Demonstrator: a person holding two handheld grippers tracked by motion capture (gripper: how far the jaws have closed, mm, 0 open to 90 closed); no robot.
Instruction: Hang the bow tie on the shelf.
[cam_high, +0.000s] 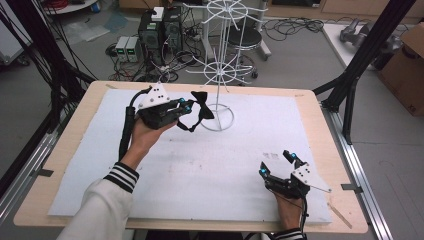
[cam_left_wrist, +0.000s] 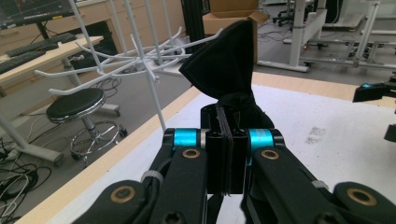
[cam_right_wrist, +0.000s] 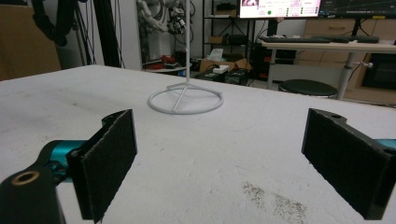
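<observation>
The left gripper (cam_left_wrist: 225, 140) is pinching a black bow tie (cam_left_wrist: 224, 70) between its two jaws, which are standing pressed together on the cloth. The tie is rising above the jaws and fanning out into a wide dark wing. Just behind and to the left, a white wire rack (cam_left_wrist: 140, 49) is spreading its hooked arms. The white mat (cam_left_wrist: 299, 154) is lying under the gripper on a wooden table (cam_left_wrist: 107, 165). A black stool (cam_left_wrist: 74, 105) is standing on the floor beyond the table's edge. A cardboard box (cam_left_wrist: 233, 16) is sitting farther back.
</observation>
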